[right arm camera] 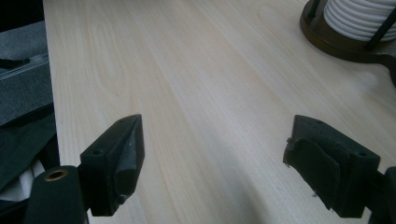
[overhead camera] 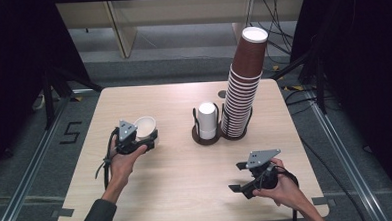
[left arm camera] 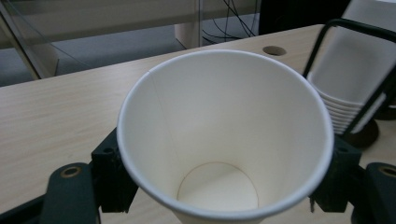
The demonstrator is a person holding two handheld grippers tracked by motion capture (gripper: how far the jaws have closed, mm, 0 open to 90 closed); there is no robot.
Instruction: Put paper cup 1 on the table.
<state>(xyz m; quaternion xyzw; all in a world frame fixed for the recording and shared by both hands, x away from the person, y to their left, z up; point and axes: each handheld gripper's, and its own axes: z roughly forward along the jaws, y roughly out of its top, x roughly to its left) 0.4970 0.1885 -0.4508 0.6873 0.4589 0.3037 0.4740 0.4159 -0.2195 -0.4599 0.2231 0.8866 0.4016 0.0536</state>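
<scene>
A single white paper cup (overhead camera: 145, 126) (left arm camera: 224, 140) sits upright between the jaws of my left gripper (overhead camera: 147, 139) (left arm camera: 224, 182), which is shut on its sides at the table's left. Its inside is empty. My right gripper (overhead camera: 238, 177) (right arm camera: 212, 161) hovers near the front right of the table, open, with bare wood between its jaws. A short stack of white cups (overhead camera: 207, 120) (left arm camera: 350, 88) stands upside down in a dark wire holder (overhead camera: 205, 136) at the table's middle. Beside it rises a tall leaning stack of brown cups (overhead camera: 244, 83).
The wooden table (overhead camera: 187, 176) has a small round hole (overhead camera: 222, 94) (left arm camera: 274, 50) behind the holders. The dark holder base (right arm camera: 336, 39) shows at the top right of the right gripper view. Cables lie on the floor beyond the table.
</scene>
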